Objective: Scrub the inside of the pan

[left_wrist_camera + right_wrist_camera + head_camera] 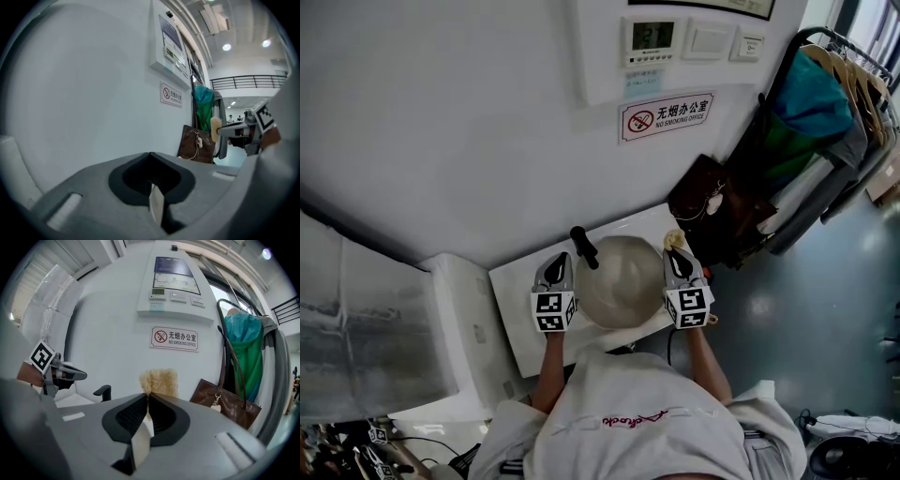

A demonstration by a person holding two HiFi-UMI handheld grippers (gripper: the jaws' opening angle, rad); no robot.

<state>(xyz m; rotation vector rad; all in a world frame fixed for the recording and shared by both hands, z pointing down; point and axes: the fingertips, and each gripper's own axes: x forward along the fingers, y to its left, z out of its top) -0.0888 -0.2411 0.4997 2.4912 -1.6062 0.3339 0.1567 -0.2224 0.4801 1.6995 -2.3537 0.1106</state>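
1. The pan (623, 274) is pale, round and smooth-surfaced. It sits on the flat white bench (525, 323) between the two tools, and its black stick handle (583, 247) points toward 11 o'clock.
2. The left tool (557, 265) hangs just beside the pan's rim at 9 o'clock. Its jaws are pressed fully together with nothing between them.
3. The right tool (677, 258) is at the pan's 3 o'clock. Its jaws are clamped on a tan scrub pad (159, 382) of coarse, fuzzy fibre that sticks out past the tips. It cannot be told whether the pad touches the pan.
4. Both tools have grey moulded bodies with black ribbed pads. Each carries a cube (553, 310) with black-and-white square markers.
5. A glossy brown bag (712, 211) leans at the pan's 2 o'clock. A rectangular no-smoking sign (667, 115) is fixed to the plain white wall (469, 122) at 12 o'clock.
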